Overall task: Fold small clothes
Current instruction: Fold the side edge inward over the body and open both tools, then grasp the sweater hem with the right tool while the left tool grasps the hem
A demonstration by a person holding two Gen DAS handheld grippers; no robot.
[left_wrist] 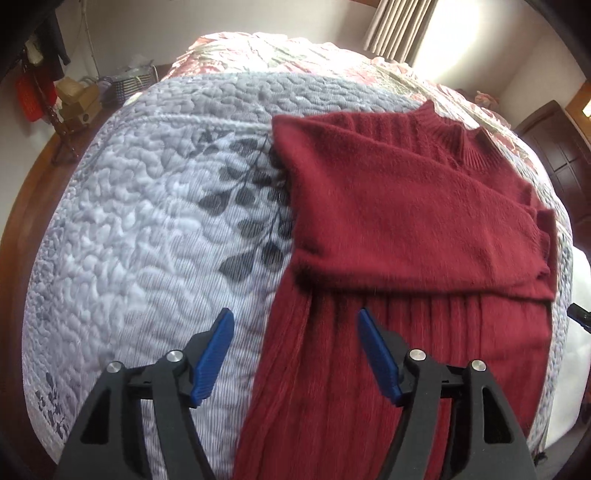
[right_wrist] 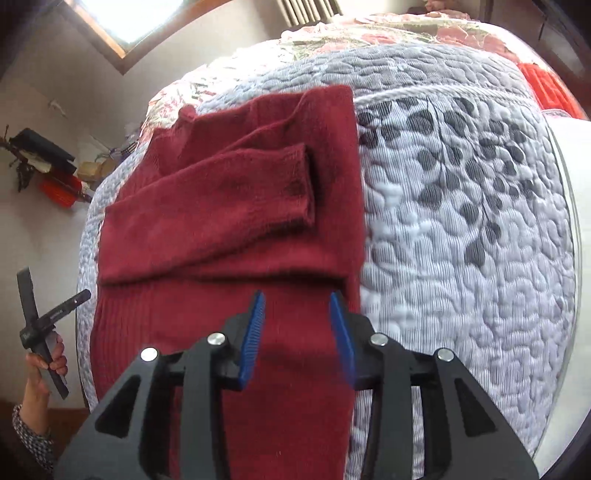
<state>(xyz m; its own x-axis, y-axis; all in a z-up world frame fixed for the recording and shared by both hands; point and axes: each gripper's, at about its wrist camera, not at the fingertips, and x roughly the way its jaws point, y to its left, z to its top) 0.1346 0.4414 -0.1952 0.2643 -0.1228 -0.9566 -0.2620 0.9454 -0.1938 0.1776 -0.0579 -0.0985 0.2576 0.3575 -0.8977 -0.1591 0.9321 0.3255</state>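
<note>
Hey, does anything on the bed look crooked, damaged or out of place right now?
Nothing is damaged or spilled. The red sweater lies flat on the grey quilt, both sleeves folded across its chest. The upper sleeve runs slightly slanted, which is minor. Both grippers hang above it, jaws open.

Daylight only, fairly bright. In the left wrist view the window (left_wrist: 448,29) by the curtain (left_wrist: 399,26) is blown out to white, glare spilling onto the far bed edge. The right wrist view has a second clipped window (right_wrist: 147,18) top left. Shadows soft: dark band under the folded sleeve on the red sweater (left_wrist: 406,221). Heavy fisheye bulge, black vignette in the corners. Slight motion blur and noise, quilt (right_wrist: 461,240) texture smeared toward the edges.
</note>
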